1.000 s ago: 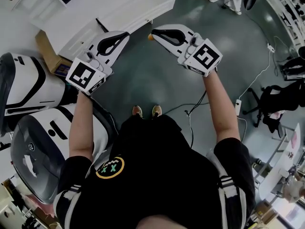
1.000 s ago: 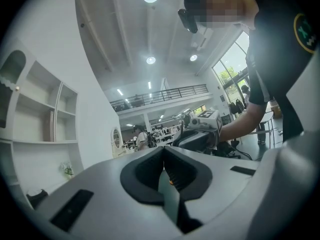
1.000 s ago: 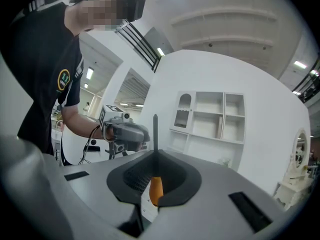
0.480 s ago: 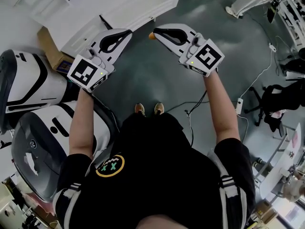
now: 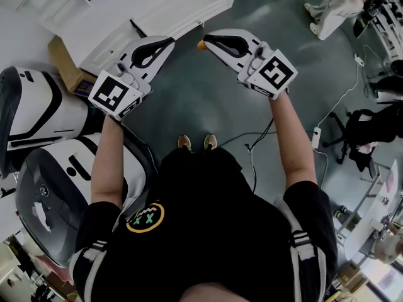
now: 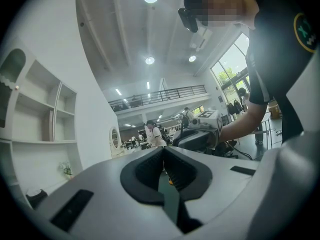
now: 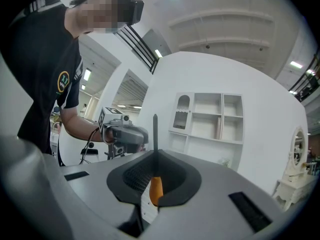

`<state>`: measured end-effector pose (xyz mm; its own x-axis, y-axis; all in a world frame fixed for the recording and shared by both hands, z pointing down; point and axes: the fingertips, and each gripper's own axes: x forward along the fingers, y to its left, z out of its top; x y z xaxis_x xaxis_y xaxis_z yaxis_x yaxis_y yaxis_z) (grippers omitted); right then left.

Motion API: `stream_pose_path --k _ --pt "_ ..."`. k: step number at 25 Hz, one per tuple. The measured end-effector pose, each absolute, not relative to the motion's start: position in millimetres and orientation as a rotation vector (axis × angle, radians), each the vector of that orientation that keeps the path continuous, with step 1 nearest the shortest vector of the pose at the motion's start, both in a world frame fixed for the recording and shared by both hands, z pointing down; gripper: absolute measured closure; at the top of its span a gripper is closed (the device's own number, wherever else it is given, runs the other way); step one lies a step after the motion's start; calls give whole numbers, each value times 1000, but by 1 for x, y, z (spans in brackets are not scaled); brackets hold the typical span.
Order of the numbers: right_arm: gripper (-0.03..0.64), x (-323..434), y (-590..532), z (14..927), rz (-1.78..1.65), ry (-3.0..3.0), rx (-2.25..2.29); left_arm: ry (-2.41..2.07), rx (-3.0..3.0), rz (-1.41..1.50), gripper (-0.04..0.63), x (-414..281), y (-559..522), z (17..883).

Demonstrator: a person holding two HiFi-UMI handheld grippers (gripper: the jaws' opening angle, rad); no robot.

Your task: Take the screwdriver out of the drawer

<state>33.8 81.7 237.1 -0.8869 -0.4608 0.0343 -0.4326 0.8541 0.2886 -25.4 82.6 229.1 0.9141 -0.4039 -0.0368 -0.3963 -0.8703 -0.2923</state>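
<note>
Floor (image 5: 208, 99) open ahead; white drawer unit (image 5: 189, 8) blocks left-front.

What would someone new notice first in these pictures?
The screwdriver with the orange handle and dark shaft is clamped crosswise in the jaws of the right gripper, top centre of the head view. The left gripper sits beside it, jaws together and empty. A white cabinet with open shelves rises behind.

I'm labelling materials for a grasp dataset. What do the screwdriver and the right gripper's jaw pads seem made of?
The screwdriver: orange handle, smooth, slightly glossy, probably plastic; thin dark shaft, likely metal. On the right gripper, the pads are matt black and ribbed, rubber-like; the shell around them is smooth light grey, apparently plastic.
</note>
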Motion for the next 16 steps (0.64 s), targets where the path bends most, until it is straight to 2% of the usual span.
stream_pose_path --k 16 --pt "574 34 81 239 -422 -2928 690 605 -2783 -40 575 -25 81 233"
